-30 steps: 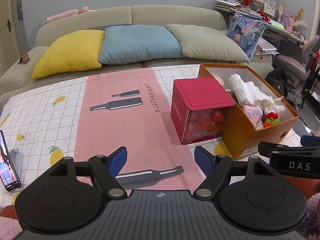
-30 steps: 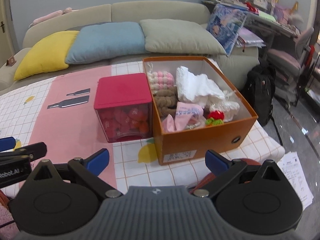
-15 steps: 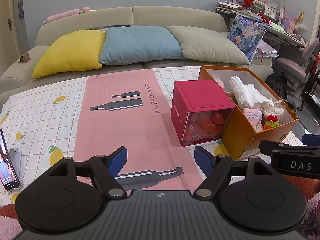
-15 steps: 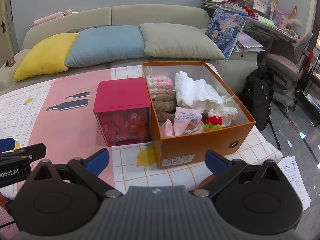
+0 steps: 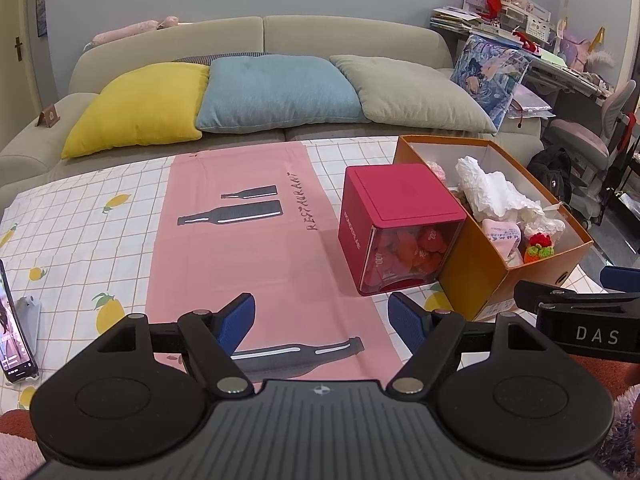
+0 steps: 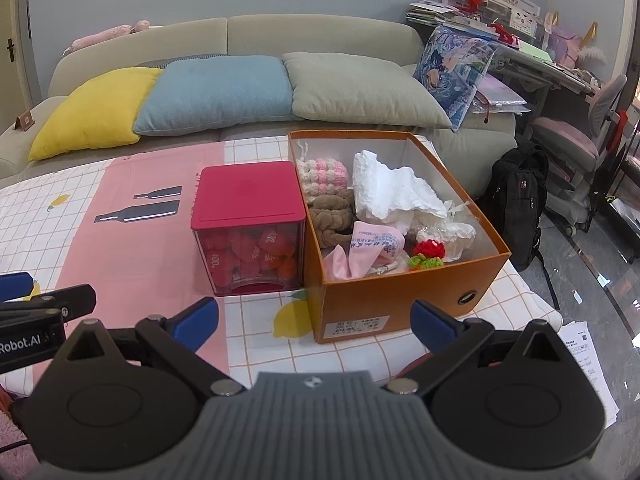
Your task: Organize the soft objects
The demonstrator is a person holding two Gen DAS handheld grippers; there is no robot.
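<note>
An orange cardboard box (image 6: 404,300) (image 5: 472,280) stands on the table at the right, holding several soft items: a pink-and-white crochet piece (image 6: 322,172), a brown knotted plush (image 6: 332,216), crumpled white fabric (image 6: 392,192), a pink pouch (image 6: 370,246) and a red-and-green crochet strawberry (image 6: 428,254) (image 5: 540,246). Beside its left wall sits a red-lidded clear cube (image 6: 248,228) (image 5: 400,228) filled with red pieces. My left gripper (image 5: 322,320) hovers open over the pink cloth, empty. My right gripper (image 6: 316,320) is open and empty in front of the box.
A checked lemon-print tablecloth with a pink runner (image 5: 240,240) covers the table. A phone (image 5: 14,316) stands at the left edge. Behind is a sofa with yellow (image 5: 140,108), blue (image 5: 276,92) and grey-green (image 5: 412,96) cushions. A black backpack (image 6: 516,204) and papers (image 6: 588,360) lie on the floor at right.
Both grippers have pulled back slightly and risen, so the box and cube sit a little farther off. Both stay open and empty.
</note>
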